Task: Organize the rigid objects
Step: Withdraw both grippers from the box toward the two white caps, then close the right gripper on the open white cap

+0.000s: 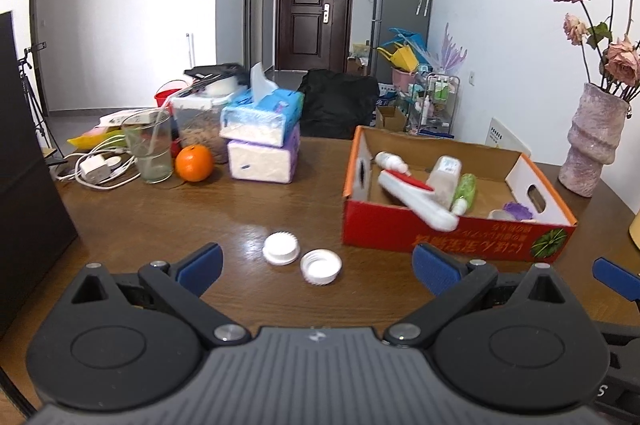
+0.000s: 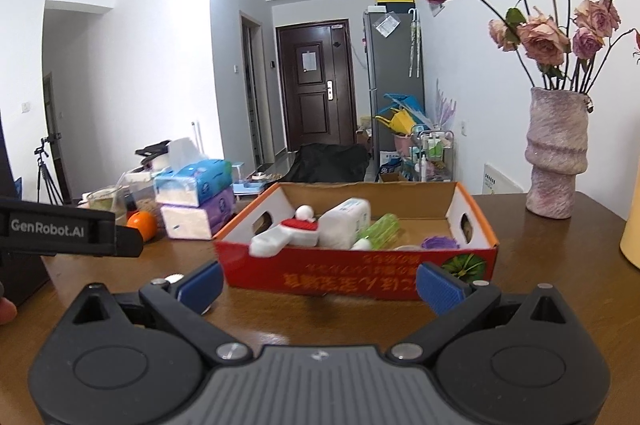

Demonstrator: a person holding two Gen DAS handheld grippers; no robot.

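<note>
Left wrist view showed my left gripper (image 1: 318,267) spread wide and empty over two white caps (image 1: 281,247) on the wooden table (image 1: 140,217) — just beside the red cardboard box (image 1: 440,231). My right gripper (image 2: 320,285) was also wide open, facing that box — bottles and a white-and-red tool (image 2: 280,237) lay inside.

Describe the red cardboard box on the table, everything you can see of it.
The red cardboard box is a shallow open-topped tray, red outside with yellow print and a green round picture, plain brown inside, with white end walls pierced by oval handle holes. It sits flat on the brown wooden table, between the stacked tissue packs and the pink vase, touching neither. Inside lie white bottles, a green tube, a purple piece and a white and red tool that overhangs the near rim.
</note>
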